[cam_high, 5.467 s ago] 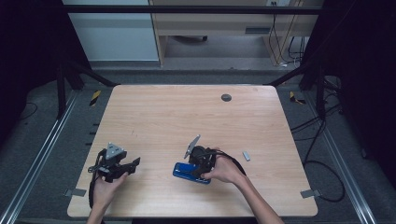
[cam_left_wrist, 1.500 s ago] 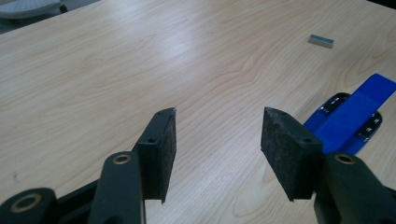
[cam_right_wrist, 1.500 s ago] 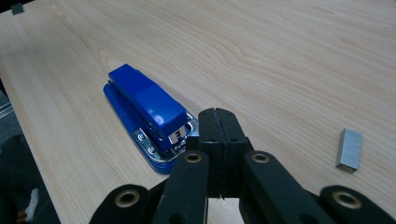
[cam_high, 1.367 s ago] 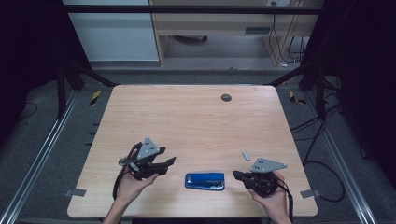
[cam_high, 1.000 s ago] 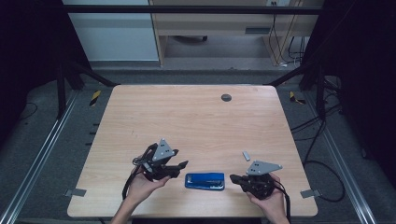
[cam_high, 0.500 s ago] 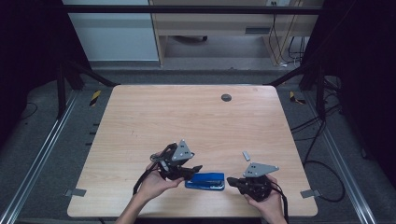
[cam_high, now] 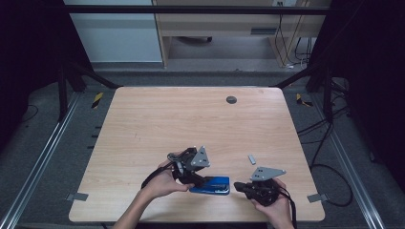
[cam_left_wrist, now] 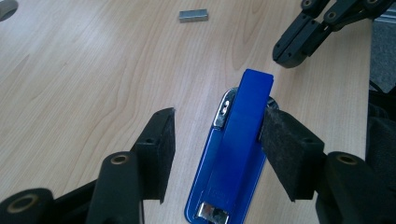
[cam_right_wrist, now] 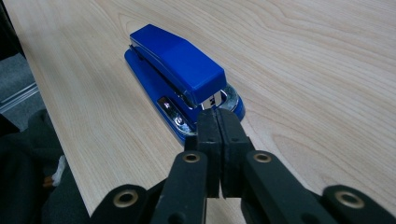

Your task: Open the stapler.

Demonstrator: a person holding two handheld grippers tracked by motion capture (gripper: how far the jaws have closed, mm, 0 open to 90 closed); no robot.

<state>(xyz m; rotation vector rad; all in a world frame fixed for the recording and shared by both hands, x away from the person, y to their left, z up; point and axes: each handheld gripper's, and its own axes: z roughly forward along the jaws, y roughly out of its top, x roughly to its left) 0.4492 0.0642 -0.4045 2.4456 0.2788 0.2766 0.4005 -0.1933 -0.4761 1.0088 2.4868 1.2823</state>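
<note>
1. Between our left jaws lies the blue stapler [cam_left_wrist: 236, 149], flat on the worktop [cam_high: 191, 124] near its front edge.
2. We hold the left gripper [cam_left_wrist: 219, 154] with its jaws wide apart; they have just been opening a little further, with the stapler between them.
3. From the left gripper view, the pad on the right of that view sits against the stapler's side, or just beside it; we cannot tell which. The pad on the left stands clear of the stapler, with bare wood in the gap.
4. Beyond the tips of our left jaws, the stapler's raised blue arm points away, and its hinged back end lies near the base of the jaws.
5. We keep the right gripper [cam_right_wrist: 217, 135] with its jaws closed, pad against pad, with nothing between them.
6. Just ahead of those closed tips sits the stapler's metal nose; we cannot tell whether tips and nose touch.
7. Seen from above, the left gripper [cam_high: 203, 181] lies over the stapler's [cam_high: 215, 185] left end, and the right gripper [cam_high: 239, 187] points at its right end.
8. Farther out beyond our left jaws, a small grey metal block [cam_left_wrist: 193, 16] rests alone on the wood, well apart from the stapler.
</note>
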